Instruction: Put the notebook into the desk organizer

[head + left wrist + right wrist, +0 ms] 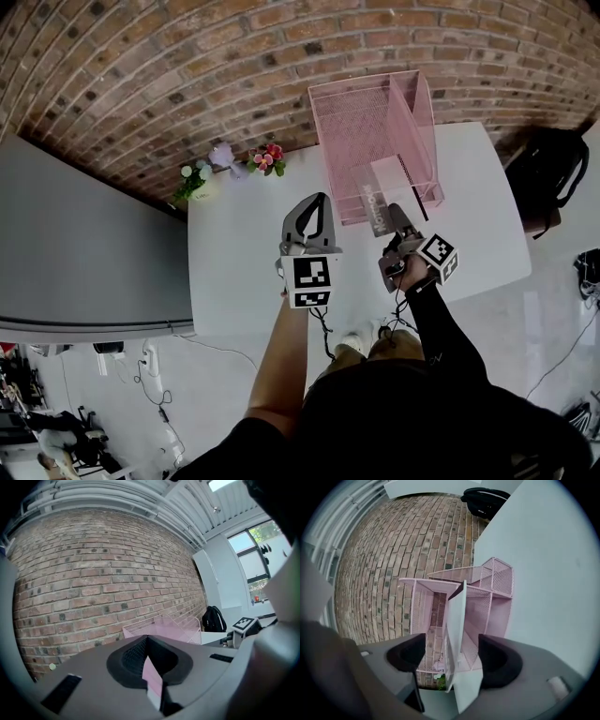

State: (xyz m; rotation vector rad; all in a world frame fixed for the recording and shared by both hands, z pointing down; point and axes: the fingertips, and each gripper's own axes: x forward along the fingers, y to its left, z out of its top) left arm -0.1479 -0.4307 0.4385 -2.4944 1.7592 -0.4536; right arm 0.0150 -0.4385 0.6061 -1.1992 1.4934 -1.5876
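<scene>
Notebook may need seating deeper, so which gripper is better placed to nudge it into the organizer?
Right, probably. The right gripper stands open astride the notebook, which stands edge-on in the pink organizer. The left gripper is shut and off to its left.

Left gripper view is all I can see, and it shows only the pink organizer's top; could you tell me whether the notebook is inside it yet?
Observer: Yes. In the head view the notebook stands on edge inside the near end of the desk organizer.
Operator: Thank you. Is it gripped?
Observer: No. The right gripper view shows the right gripper with its jaws wide apart around the notebook, not clamping it.
Operator: Is anything else nearby?
Observer: Some small flowers lie at the far edge of the table, by the brick wall, left of the organizer.
</scene>
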